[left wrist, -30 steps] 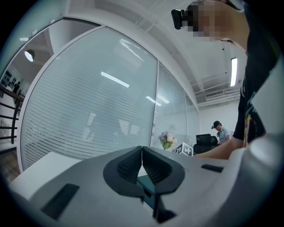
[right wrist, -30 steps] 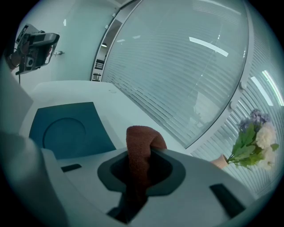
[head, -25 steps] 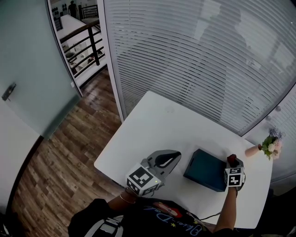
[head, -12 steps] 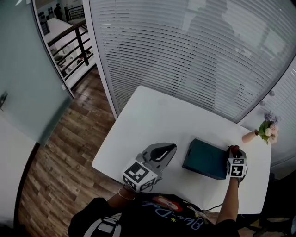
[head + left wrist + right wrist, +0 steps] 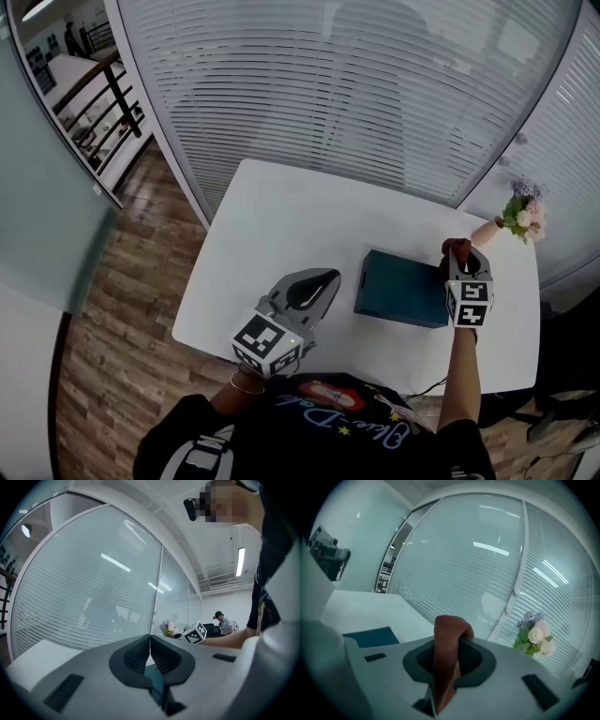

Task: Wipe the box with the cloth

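On my head view the dark teal box (image 5: 401, 286) lies flat on the white table (image 5: 281, 216), toward 4 o'clock from the tabletop's middle and near the edge closest to me. My right gripper (image 5: 459, 255) is at the box's 3 o'clock end, its claw clamped on a reddish-brown cloth (image 5: 456, 247). In the right gripper view the cloth (image 5: 446, 634) stands pinched between the two jaws, a folded loop poking up past the tips and the rest hanging down through the gap. From the head view the cloth sits right at the box's far right corner, though I cannot tell whether it actually touches the surface. In that same right gripper view the box (image 5: 370, 637) shows as a flat teal patch at 9 o'clock, and a small bunch of pink and white flowers (image 5: 532, 637) stands at 3 o'clock. My left gripper (image 5: 323, 278) hovers over the table at 9 o'clock of the box, apart from it, and the left gripper view shows its jaws pressed together at the tips with nothing between them. The flowers (image 5: 518, 214) sit near the table's far right corner, at about 2 o'clock from the box. A glass wall with slatted blinds (image 5: 328, 84) runs behind the table at 12 o'clock, and wooden floor (image 5: 122, 281) shows at 9 o'clock.
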Demonstrator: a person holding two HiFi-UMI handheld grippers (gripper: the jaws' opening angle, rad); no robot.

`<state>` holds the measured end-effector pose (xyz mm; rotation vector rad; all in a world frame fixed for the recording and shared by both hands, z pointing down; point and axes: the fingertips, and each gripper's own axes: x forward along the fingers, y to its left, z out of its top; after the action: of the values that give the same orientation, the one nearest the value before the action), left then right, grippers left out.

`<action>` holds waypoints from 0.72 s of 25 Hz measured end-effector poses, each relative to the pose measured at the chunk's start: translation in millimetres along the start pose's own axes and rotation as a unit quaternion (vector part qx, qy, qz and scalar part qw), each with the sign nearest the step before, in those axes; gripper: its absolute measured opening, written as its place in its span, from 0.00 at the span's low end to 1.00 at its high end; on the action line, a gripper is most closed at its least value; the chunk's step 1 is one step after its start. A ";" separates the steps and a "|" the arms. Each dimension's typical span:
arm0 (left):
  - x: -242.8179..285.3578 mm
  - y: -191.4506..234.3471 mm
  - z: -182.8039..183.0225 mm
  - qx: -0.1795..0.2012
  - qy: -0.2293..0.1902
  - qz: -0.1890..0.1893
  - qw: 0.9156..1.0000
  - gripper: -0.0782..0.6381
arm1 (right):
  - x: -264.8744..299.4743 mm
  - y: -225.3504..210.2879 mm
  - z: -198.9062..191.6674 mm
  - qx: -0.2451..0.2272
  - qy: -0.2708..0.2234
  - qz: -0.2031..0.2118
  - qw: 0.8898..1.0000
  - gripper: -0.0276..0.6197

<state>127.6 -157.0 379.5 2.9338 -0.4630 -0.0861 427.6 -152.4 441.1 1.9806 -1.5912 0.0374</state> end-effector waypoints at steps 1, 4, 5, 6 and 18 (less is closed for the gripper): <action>0.4 -0.5 0.4 0.001 -0.001 -0.001 1.000 0.12 | -1.1 10.1 15.1 -0.004 -0.019 0.013 1.000 0.13; 0.2 -1.6 1.9 0.003 -0.003 -0.003 1.000 0.12 | -1.7 52.2 52.8 -0.023 -0.064 0.063 0.996 0.13; -0.4 -1.9 2.6 0.003 -0.004 -0.003 1.000 0.12 | -1.3 68.5 61.5 -0.028 -0.073 0.082 0.994 0.13; -1.2 -1.9 3.3 0.002 -0.005 -0.003 1.000 0.12 | -0.6 84.8 68.4 -0.033 -0.080 0.102 0.991 0.13; -14.7 10.1 4.7 -0.005 -0.010 0.025 1.000 0.12 | 20.5 215.4 31.3 -0.160 -0.003 0.250 0.955 0.13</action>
<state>110.2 -162.7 377.1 2.9116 -0.5383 -0.1117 229.3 -208.4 514.2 1.3026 -1.9274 -0.0276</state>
